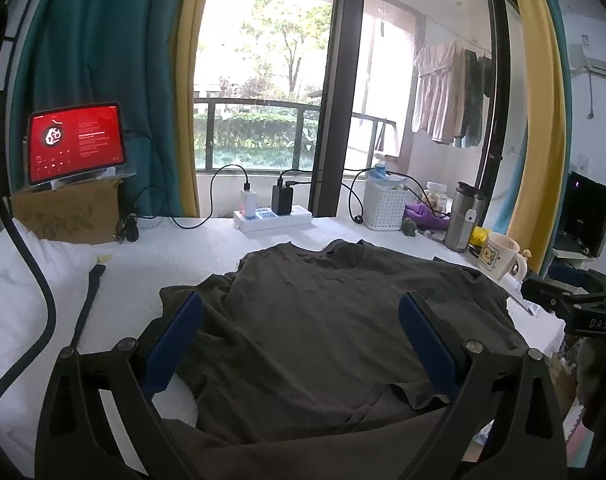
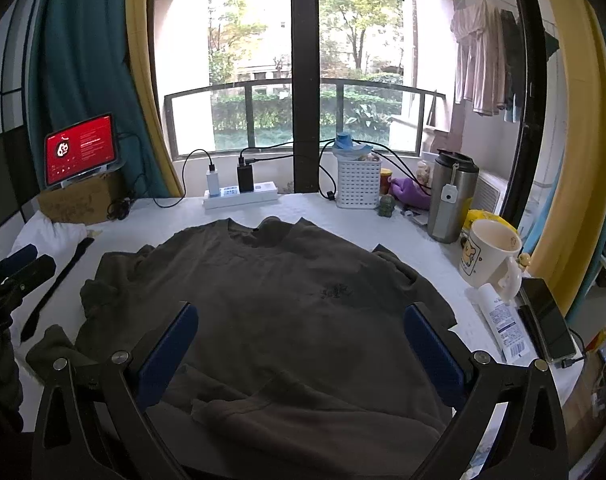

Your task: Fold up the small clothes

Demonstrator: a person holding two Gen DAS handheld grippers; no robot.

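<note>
Desk [image 2: 323,208], white-covered, carries the shirt [image 2: 287,300], dark olive, spread flat at the centre with its collar toward the window. Its left sleeve is bunched and the near hem is rumpled and partly turned over. I hold both claws above the near edge of the shirt: left claw [image 1: 299,340] spread wide, gripping nothing; right claw [image 2: 301,344] likewise spread and empty.

Hazards, as I judge them:
- Shirt: the wrinkles on the left side may get locked into the first fold if I do not smooth them, and a pinch at the doubled hem could catch only one layer.
- Flask [image 2: 449,200]: tall, at the right rear; a wide sweep with the sleeve may tip it.
- Mug [image 2: 489,258]: just beside the right sleeve, so lifted cloth or my right claw could knock it.
- Phone [image 2: 547,320] and tube [image 2: 503,324]: near the desk's right edge, easily pushed off.
</note>
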